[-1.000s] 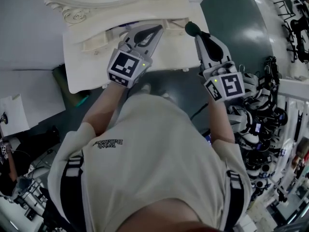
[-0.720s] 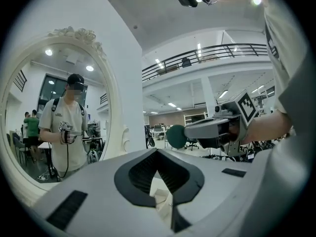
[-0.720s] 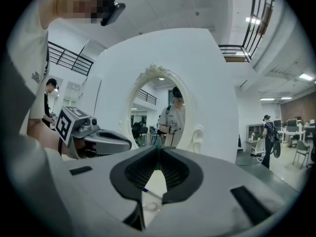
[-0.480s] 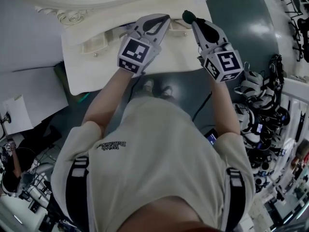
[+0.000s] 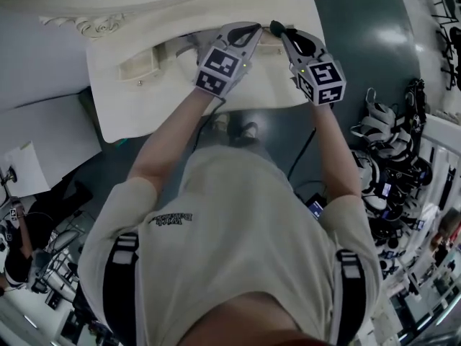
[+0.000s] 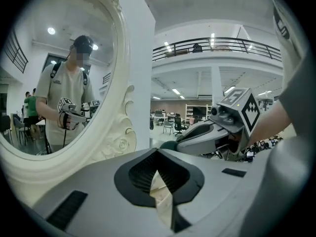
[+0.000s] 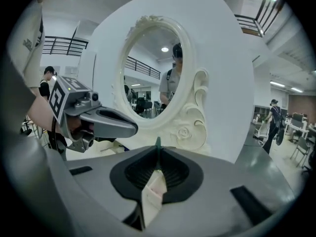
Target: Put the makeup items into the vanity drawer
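**Both hand-held grippers brought in low over the table, one makeup item in transit**

A small dark-green item (image 5: 275, 27) is pinched at the tips of the right hand-held gripper (image 5: 282, 34). In the right gripper view it is seen edge-on as a thin sliver, and its kind cannot be told. It is carried above the rear of the table (image 5: 144, 110), close to the foot of the mirror (image 7: 150, 73), and is not yet lodged in any drawer. The left hand-held gripper (image 5: 250, 27) is pressed together with nothing between its jaws. Only the cream table top is seen through the gap behind its tips.

A second ago both hand-held grippers are shown at the table's front edge. Now they are found farther in and lower, with their tips just beside each other near the mirror's base. The hold on the green item is unchanged throughout.

No pulled-out drawer is seen in any view. A low raised box (image 5: 140, 65) at the table's rear left may house one, though this cannot be confirmed. The approach is judged to be under way rather than finished: a drawer must still be opened, a job for which the empty left hand-held gripper is free, before the item can be released.
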Motion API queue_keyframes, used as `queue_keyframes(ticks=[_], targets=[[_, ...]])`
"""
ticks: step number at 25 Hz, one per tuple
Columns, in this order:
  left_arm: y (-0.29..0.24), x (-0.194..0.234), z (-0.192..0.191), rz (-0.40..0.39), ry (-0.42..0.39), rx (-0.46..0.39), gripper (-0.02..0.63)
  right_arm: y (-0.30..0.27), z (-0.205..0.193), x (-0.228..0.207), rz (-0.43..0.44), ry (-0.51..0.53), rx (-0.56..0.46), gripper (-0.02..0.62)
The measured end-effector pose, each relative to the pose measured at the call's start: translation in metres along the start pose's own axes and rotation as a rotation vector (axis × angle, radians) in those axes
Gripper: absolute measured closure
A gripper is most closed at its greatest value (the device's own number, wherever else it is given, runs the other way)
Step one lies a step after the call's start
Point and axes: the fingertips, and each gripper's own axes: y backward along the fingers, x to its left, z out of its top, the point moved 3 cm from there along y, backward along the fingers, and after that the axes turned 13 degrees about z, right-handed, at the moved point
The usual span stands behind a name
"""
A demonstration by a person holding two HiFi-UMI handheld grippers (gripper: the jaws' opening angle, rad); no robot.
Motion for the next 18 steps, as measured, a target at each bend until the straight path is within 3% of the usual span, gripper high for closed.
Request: queue_keyframes(ticks=[10,18], targets=[[-0.035,-0.001,-0.067,-0.025,0.001,0.177,0.601,-0.040,-0.074,-0.027,-0.022,-0.047,0.148,0.569],[-0.041,-0.005,-0.101,-0.040,0.021,0.254,0.601,-0.057,-0.108,-0.032,-0.007,-0.109,0.259,0.531]])
